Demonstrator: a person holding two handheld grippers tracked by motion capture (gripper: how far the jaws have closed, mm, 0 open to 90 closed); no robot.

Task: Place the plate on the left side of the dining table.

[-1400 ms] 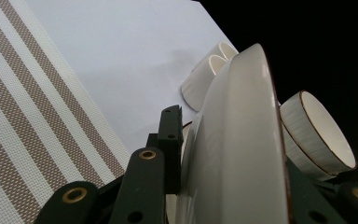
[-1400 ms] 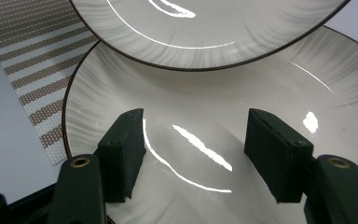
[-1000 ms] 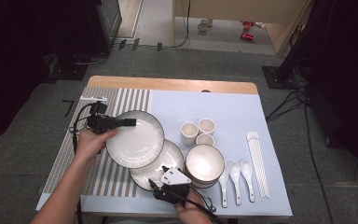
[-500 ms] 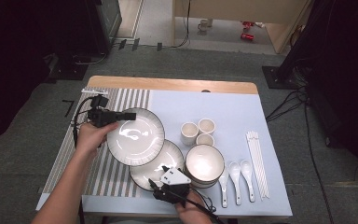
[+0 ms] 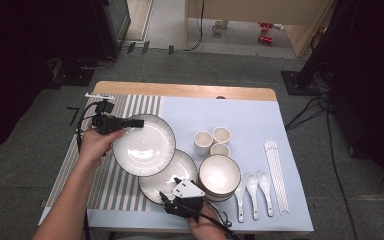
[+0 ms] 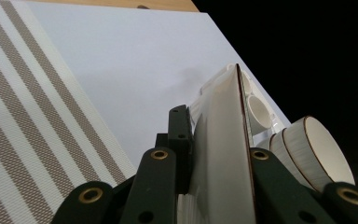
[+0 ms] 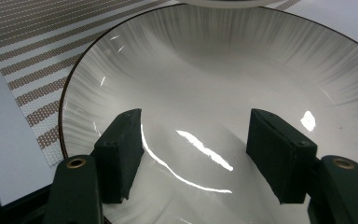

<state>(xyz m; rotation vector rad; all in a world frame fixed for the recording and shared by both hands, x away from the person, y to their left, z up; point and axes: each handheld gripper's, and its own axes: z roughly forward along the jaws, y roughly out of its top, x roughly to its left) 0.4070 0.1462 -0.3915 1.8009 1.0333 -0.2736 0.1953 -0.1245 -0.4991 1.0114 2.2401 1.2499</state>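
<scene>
I count two plates, three cups (image 5: 214, 141), a stack of bowls (image 5: 220, 175), three white spoons (image 5: 252, 190) and a bundle of chopsticks (image 5: 276, 172) on the table (image 5: 250, 112). My left gripper (image 5: 130, 122) has the upper plate (image 5: 144, 146) by its far-left rim; in the left gripper view the plate's edge (image 6: 223, 154) sits pinched between the jaws, which have just been closing. That plate overlaps the lower plate (image 5: 167, 176) and, compared with a second ago, sits a touch further toward the striped mat (image 5: 87, 170). My right gripper (image 5: 172, 202) hovers at the lower plate's near edge, jaws parted and holding nothing, unmoved since then.
</scene>
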